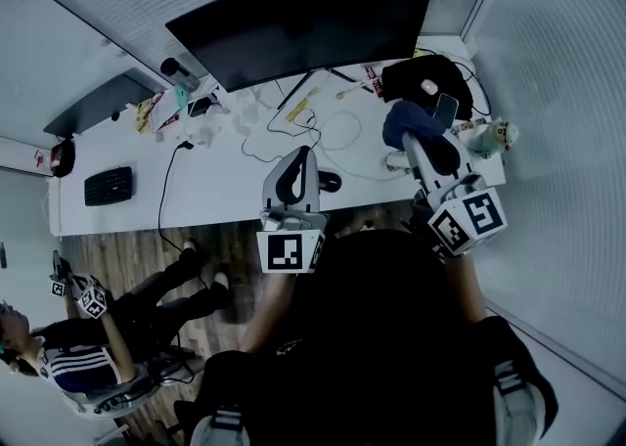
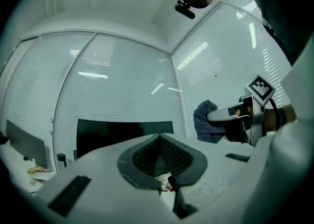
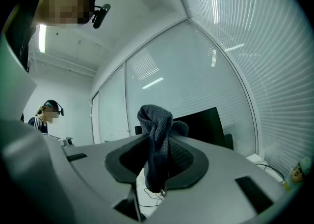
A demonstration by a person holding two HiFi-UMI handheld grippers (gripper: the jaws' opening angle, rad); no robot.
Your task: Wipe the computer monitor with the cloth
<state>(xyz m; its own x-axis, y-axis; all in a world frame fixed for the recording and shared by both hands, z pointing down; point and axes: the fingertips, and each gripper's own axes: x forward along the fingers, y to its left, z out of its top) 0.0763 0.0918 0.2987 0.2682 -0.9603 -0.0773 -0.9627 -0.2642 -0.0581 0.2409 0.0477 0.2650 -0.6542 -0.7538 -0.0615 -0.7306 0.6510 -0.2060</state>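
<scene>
The black computer monitor (image 1: 303,23) stands at the back of the white desk (image 1: 215,175), its dark screen also in the left gripper view (image 2: 122,134) and right gripper view (image 3: 203,125). My right gripper (image 1: 416,136) is shut on a dark blue cloth (image 1: 416,121), which bunches up between the jaws (image 3: 156,134) and shows from the side (image 2: 206,122). It is held over the desk's right part, short of the screen. My left gripper (image 1: 301,165) is shut and holds nothing (image 2: 159,156), hovering above the desk's front middle.
Cables (image 1: 333,131), a black mouse (image 1: 330,181), a black keyboard (image 1: 108,185) and small clutter lie on the desk. A dark bag (image 1: 430,77) sits at the right end. A second monitor (image 1: 98,102) stands left. A seated person (image 1: 98,346) is lower left. Glass walls with blinds surround.
</scene>
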